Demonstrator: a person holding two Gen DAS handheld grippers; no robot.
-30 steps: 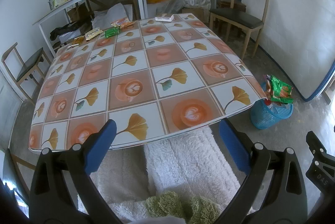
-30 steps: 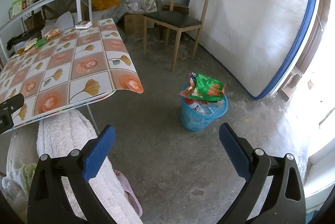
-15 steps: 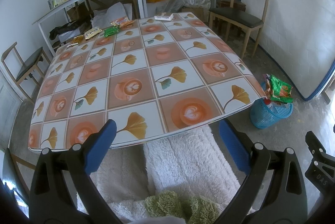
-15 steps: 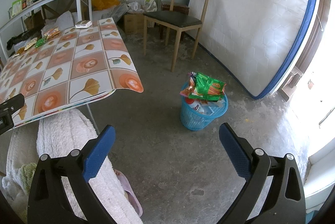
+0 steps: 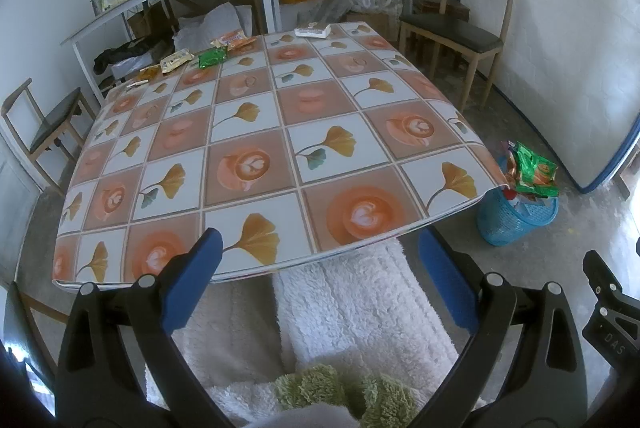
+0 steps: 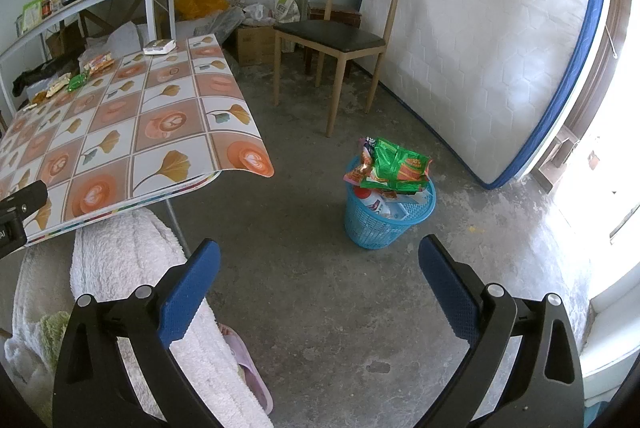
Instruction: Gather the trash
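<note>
Both grippers, left gripper [image 5: 318,264] and right gripper [image 6: 320,268], hang open and empty near the table [image 5: 256,131]. Several wrappers [image 5: 212,57] lie along its far edge, a long reach. The blue bin [image 6: 386,218] on the right floor looks overfull, so its top green packet [image 6: 394,165] may slide off when more is added.

My left wrist cam looks down across the table [image 5: 256,131] from its near edge, my right cam faces the concrete floor and blue trash basket [image 6: 384,224]; both share the table, basket and wooden chair [image 6: 340,43].
</note>
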